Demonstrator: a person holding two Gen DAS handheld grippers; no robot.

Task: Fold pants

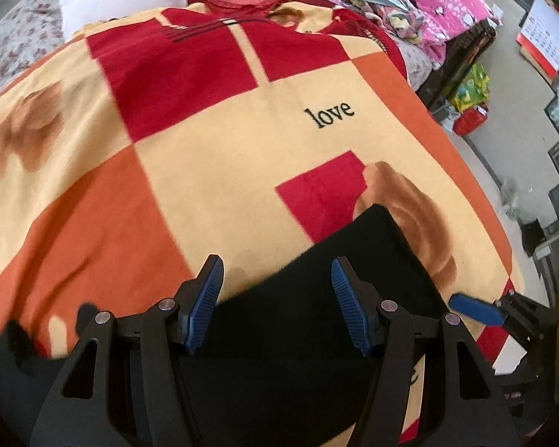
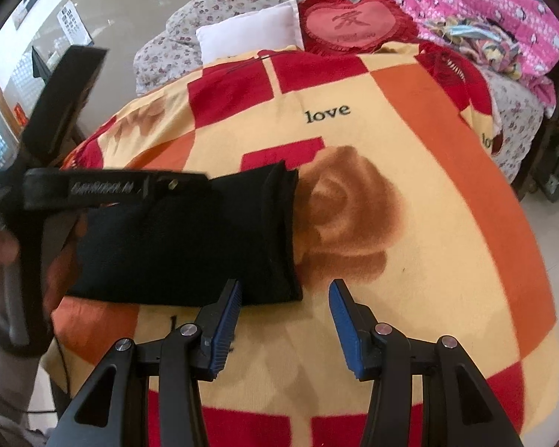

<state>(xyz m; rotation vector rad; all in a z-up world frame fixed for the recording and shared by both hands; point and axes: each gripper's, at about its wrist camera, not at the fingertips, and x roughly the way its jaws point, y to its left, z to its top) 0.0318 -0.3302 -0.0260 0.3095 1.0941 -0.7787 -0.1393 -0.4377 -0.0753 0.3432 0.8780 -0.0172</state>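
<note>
- My left tongs [image 1: 275,272] stand wide open above the folded black pants [image 1: 339,283], gripping nothing.
- My right tongs [image 2: 285,290] stand open at the pants' near edge, empty.
- The pants lie on the bed's blanket [image 2: 410,156].

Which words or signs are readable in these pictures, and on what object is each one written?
"love": black letters on the red, orange and cream checked blanket.
A Chinese character: on the red heart-shaped cushion; the small line under it is too blurred to read.
Raised lettering on the black left gripper: blurred.
Red-and-white wall sign: too small.
</note>
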